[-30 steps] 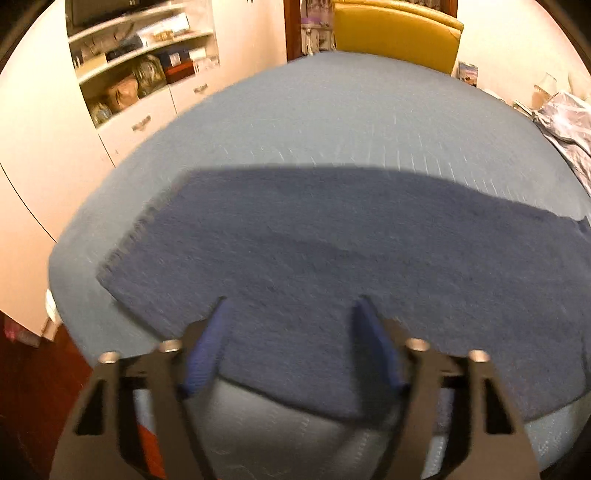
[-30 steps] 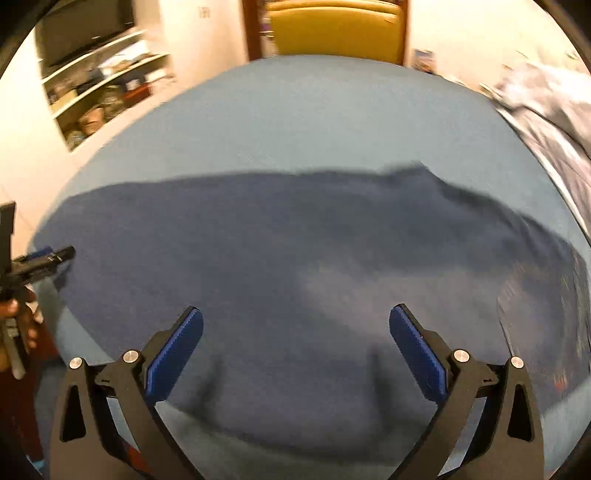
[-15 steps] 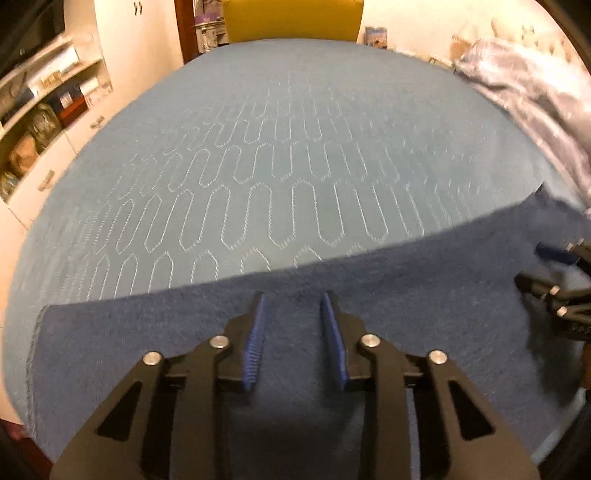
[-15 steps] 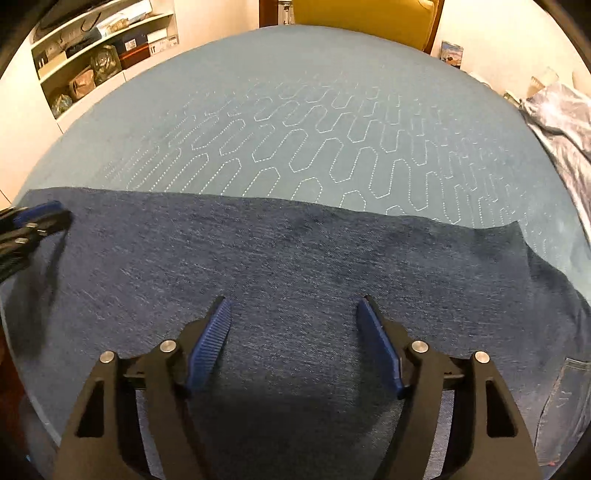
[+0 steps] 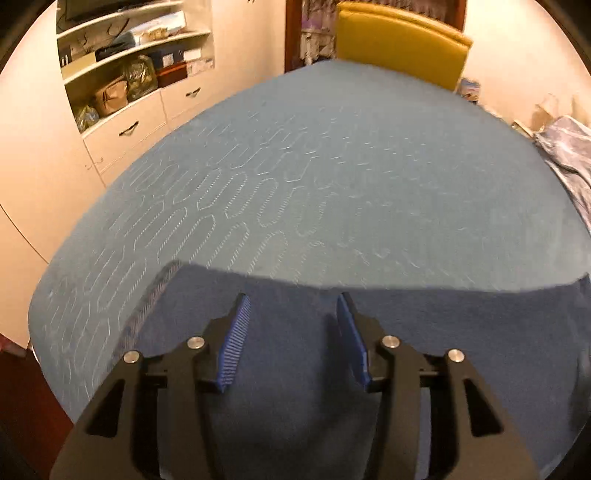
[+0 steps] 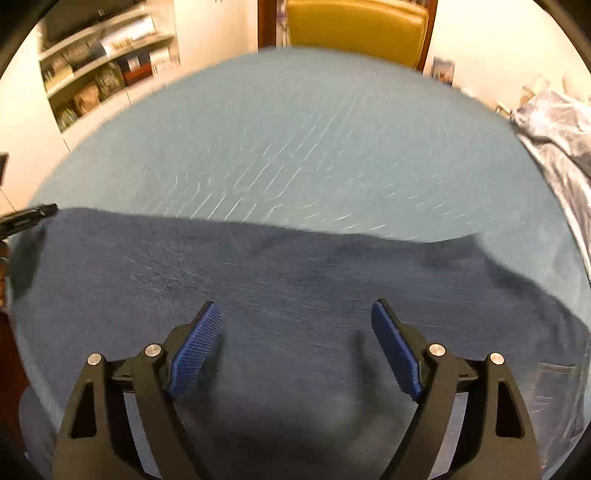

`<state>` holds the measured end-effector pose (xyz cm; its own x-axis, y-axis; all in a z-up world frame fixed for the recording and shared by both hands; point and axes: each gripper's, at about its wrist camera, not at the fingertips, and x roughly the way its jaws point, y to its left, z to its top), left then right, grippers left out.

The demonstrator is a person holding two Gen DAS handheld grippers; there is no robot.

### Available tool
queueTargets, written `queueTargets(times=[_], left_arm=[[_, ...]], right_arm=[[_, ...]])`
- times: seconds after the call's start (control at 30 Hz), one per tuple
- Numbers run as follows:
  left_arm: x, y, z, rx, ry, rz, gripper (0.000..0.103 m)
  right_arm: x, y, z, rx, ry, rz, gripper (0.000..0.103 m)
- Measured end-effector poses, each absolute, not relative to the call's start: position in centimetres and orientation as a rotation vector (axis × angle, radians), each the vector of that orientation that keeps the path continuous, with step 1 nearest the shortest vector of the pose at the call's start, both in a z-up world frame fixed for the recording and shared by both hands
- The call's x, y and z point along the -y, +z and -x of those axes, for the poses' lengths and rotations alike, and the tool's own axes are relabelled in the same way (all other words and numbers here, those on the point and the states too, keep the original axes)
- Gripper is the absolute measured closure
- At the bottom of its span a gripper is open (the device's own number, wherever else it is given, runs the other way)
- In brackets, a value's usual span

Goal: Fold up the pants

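Note:
Dark blue denim pants (image 5: 424,332) (image 6: 258,273) lie flat along the near edge of a blue quilted bed cover (image 5: 332,177) (image 6: 314,140). The hem end (image 5: 155,291) shows at the left in the left wrist view. My left gripper (image 5: 291,317) hovers over the pants, its jaws opening, with nothing pinched between the blue pads. Over the middle of the pants, my right gripper (image 6: 295,325) has wide jaws that are opening, nothing between them. The left gripper's tip (image 6: 29,218) pokes in at the left edge of the right wrist view. A back pocket (image 6: 557,373) shows at the right.
A yellow chair (image 5: 402,40) (image 6: 354,26) stands at the far side of the bed. White shelves and drawers (image 5: 129,85) fill the left wall. A crumpled pale blue cloth (image 5: 569,155) (image 6: 554,122) lies at the right edge. Dark red floor (image 5: 29,398) shows below left.
The left gripper narrowed its jaws, then widened them, and moved back toward the hem end. The right gripper's jaws narrowed, then spread again; its view has shifted and blurred.

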<state>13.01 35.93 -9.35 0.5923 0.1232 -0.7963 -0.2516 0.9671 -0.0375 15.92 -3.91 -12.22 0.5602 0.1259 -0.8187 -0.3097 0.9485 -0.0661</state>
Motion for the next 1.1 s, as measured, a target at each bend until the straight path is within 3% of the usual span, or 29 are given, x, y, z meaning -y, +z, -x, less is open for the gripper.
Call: queueTargets(times=[0.13,0.3,0.47,0.57,0.67,0.83,1.1], left_arm=[[-33.6,-8.5,-8.6,-0.869,0.23,0.175,0.051],[-30.5,-8.1,-4.1,-0.852,0.234,0.19,0.045],[-29.3,-7.1,-3.1,-0.864,0.25,0.165,0.045],[-27.5,-6.0,-3.5,-0.848,0.227,0.143,0.043],[-24.4,-5.9,-3.9,-0.843,0.126,0.134,0.043],[-20.2,-9.3,-4.7,-0.918,-0.005,0.087,0.043],[-25.6,-11.5,-3.9,-0.961,0.164,0.087,0.042]], right_arm=[[14.1,-9.3,-15.8,-0.888,0.128,0.166,0.023],[29.5,-8.9,-17.9,-0.923,-0.092,0.094,0.037],[40.3,-12.4,-19.1,-1.017,-0.205,0.034,0.032],[41.0,-11.0,-17.6,-0.968,-0.288,0.114,0.028],[42.6,-9.2,-14.1,-0.913,-0.268,-0.006,0.028],[41.2,-11.3,-9.6,-0.986,-0.2,0.09,0.029],[41.9,-13.2,-6.8,-0.997,-0.269,0.096,0.022]])
